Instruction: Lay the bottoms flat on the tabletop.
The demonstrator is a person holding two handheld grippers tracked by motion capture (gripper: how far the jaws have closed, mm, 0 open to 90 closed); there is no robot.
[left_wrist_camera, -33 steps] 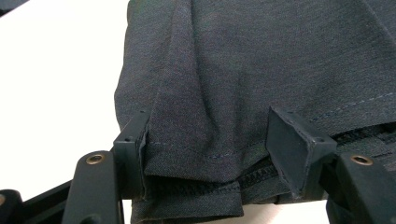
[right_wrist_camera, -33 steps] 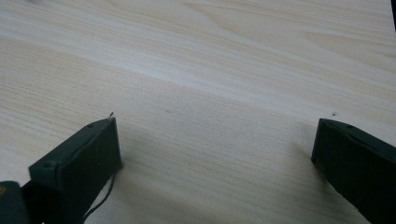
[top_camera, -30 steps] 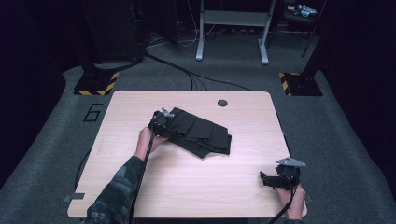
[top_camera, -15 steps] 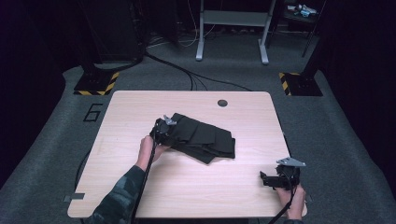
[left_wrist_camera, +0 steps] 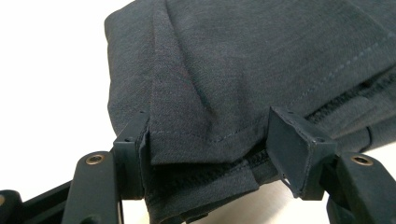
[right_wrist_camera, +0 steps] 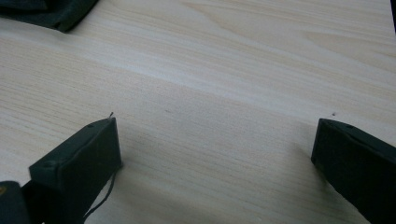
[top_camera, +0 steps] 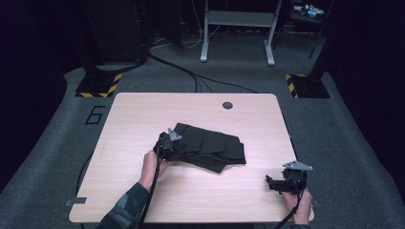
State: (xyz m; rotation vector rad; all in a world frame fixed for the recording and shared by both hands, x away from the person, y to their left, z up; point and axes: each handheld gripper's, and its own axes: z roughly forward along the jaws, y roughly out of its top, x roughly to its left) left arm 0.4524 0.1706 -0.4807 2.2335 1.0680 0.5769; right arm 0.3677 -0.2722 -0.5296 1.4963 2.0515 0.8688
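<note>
A dark folded cloth lies on the middle of the light wooden table. My left gripper is at the cloth's left end. In the left gripper view, the left gripper is open, its jaws standing apart on either side of the folded, stitched edge of the cloth. My right gripper rests near the table's front right corner, apart from the cloth. In the right gripper view, the right gripper is open over bare wood, with a corner of the cloth far off at the top left.
A round grommet hole sits near the table's far edge. Beyond the table are a grey carpeted floor with cables, a white stand's legs, and yellow-black striped bases.
My left gripper has moved toward the near edge with the cloth's left end, and the cloth has slid a little to the right. The right gripper has stayed put.
</note>
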